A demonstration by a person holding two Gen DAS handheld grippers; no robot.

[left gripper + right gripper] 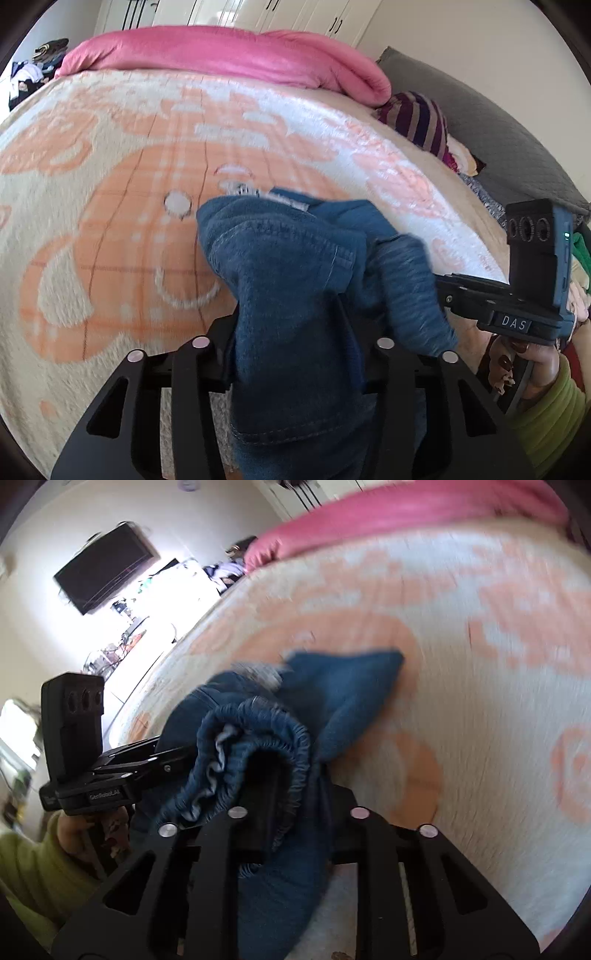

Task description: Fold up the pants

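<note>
One pair blue pants bunched above bed. My two tongs, left tongs and right tongs, each clenched on denim; right grips elastic waistband.

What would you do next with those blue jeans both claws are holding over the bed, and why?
Probably draw the two grippers apart and lower the pants flat onto the blanket. The left gripper and the right gripper each pinch the denim close together, so it hangs bunched, with the elastic waistband crumpled. It likely needs spreading before any neat fold.
</note>
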